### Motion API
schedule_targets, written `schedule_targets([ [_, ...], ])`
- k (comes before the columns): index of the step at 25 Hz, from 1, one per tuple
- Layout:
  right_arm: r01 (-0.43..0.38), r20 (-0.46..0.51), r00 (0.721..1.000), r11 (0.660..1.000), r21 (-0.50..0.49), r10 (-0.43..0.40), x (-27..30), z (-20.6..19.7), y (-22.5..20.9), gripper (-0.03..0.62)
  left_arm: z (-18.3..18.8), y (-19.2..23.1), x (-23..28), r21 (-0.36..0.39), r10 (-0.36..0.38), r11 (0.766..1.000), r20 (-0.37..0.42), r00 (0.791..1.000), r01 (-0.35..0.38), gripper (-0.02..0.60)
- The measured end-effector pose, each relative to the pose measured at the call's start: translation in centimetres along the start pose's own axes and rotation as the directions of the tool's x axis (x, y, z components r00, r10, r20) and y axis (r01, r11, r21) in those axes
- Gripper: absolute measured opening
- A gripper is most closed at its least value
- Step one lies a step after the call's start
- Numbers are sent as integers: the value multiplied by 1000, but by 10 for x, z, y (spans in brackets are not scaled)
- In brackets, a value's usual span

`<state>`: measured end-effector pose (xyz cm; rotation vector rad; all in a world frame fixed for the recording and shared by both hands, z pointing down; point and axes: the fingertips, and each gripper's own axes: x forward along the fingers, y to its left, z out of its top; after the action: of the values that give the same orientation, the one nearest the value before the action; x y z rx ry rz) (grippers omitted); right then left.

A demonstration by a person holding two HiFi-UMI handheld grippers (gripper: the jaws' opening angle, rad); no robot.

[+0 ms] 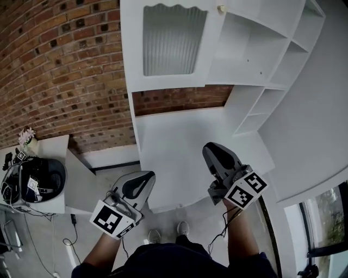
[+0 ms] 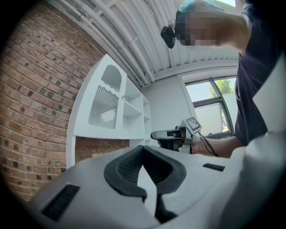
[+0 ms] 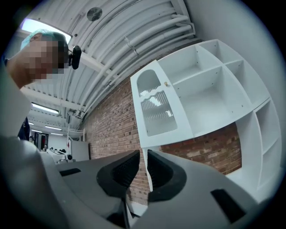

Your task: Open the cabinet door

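The cabinet door [image 1: 171, 43] is a tall white panel with a ribbed pane, set at the left end of the white cabinet, with open shelves [image 1: 255, 49] just to its right; as far as I can judge it lies flush with the cabinet front, so the opening has not yet begun; its small knob [image 1: 221, 9] sits high on the right edge, which suggests the hinges are on the left, along the door's upright long side; both grippers are held out over the white counter [image 1: 179, 136], well apart from the door and below it; the right gripper [image 1: 213, 152] is the nearer one, with the knob almost straight ahead of its tip and above it; its jaws stand a narrow slit apart with nothing between them; the left gripper [image 1: 142, 182] hangs further back and to the left, under the hinge side, jaws met at the tips and empty; so the reach looks like the right hand's job: forward and up to the knob, jaws widened enough to take it, then a pull towards the person, swinging the free edge out and leftward; the risk I see is a slipping grip on so small a knob
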<state>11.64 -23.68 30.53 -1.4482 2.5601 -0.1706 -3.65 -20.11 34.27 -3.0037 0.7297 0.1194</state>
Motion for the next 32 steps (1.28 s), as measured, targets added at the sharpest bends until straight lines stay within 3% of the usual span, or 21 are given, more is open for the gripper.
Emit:
schedule_targets([
  [7, -40, -3, 999, 998, -49, 40, 57, 27, -73, 119, 3, 24, 26, 17, 120, 993, -1, 993, -120, 5],
  [20, -72, 101, 992, 997, -25, 75, 122, 76, -174, 146, -4, 35, 78, 34, 280, 959, -14, 960, -280, 5],
  [32, -128, 138, 981, 990, -60, 135, 176, 94, -194, 146, -22, 41, 84, 33, 359, 933, -59, 932, -358, 5],
])
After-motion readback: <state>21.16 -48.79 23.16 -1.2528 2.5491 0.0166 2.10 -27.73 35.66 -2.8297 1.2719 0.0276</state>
